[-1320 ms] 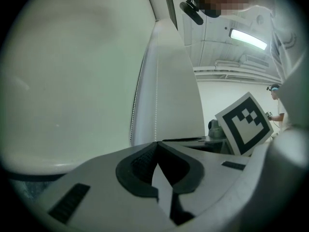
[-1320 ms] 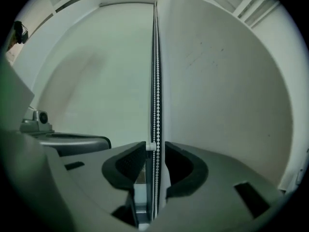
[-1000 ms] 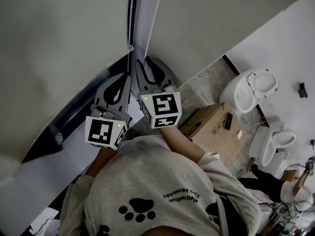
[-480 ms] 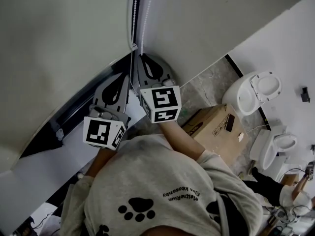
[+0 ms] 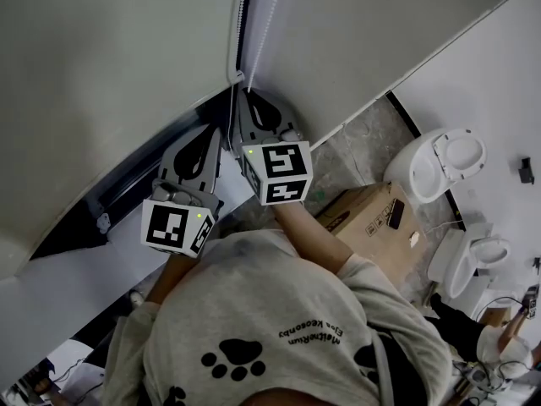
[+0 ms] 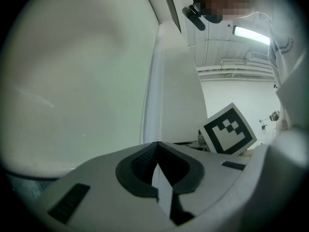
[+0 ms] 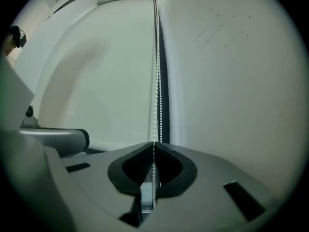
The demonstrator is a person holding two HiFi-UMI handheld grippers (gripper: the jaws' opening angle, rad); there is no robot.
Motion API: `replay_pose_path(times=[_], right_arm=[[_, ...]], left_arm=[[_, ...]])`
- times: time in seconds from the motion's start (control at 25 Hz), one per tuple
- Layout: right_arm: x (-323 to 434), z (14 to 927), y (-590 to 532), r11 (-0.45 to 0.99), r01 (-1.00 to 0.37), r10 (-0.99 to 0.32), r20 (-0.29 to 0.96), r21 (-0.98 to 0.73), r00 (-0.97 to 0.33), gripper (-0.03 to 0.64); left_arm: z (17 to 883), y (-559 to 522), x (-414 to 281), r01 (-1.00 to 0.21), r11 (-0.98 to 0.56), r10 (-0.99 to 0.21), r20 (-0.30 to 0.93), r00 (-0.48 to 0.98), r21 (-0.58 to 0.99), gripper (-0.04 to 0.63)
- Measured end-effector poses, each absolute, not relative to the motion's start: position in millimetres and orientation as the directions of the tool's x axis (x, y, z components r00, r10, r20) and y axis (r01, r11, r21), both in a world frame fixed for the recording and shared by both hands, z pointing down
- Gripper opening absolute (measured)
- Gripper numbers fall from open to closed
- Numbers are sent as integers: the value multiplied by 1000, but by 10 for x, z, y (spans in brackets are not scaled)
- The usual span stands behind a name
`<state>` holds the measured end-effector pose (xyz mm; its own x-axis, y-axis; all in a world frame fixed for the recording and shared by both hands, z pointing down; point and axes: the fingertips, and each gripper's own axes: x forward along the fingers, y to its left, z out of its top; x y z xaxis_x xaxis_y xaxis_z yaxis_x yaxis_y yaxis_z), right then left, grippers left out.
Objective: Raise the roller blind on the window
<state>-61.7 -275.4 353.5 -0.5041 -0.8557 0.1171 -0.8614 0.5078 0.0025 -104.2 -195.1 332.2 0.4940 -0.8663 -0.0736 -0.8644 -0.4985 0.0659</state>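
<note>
Slippage is the first worry. The right tool (image 7: 154, 144) has just been closing, and its jaws now meet on the bead chain (image 7: 157, 76), which runs straight up from between the pads along the window's edge. Beads that thin give the pads little to bite, so a sharp pull could let the strand run through without turning anything. The left tool (image 6: 158, 143) is fully closed as well, just beside the right one and a little lower. A line of beads rises from its tips, so it seems to pinch a strand too, though I cannot tell whether it is the same one. If it is the other side of the loop, a pull on one would fight the other. Drawing the wrong strand would lower the blind instead of raising it. A pull angled out from the wall might also drag the chain off its drive at the top, which is out of view.

The roller blind (image 5: 101, 66) hangs far down the window, with only a dark band (image 5: 127, 201) showing under its bottom edge. By my reading, nearly all the raising is left to do.

Nothing stands between the tools and the chain, but the two tools sit close enough to knock together on a long stroke. A cardboard box (image 5: 372, 218) and two white toilet bowls (image 5: 435, 163) sit on the floor (image 5: 363, 146) to the right, well apart from the work.
</note>
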Motion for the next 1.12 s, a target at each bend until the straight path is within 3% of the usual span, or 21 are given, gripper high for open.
replay_pose_path(times=[0.4,0.76,0.88,1.12], right_arm=[[-623,3692,-2284,586,-803,-810,121,110,-574,9],[-544,3708,-2077,622,-781,-780,121,52,-613,9],[-537,3692,-2047,627,-777,-776,124,50,-618,9],[-559,3685,-1994,639,-767,-767,121,60,-630,9]], left_arm=[[3317,-1817,-983,-849,-524,-851,-71,520,73,8],[2988,-1841,-635,-705,-709,-705,-42,708,11,15],[2734,-1897,-530,-655,-756,-654,-48,755,-5,95],[2411,-1957,-392,-598,-801,-597,-44,801,-16,95]])
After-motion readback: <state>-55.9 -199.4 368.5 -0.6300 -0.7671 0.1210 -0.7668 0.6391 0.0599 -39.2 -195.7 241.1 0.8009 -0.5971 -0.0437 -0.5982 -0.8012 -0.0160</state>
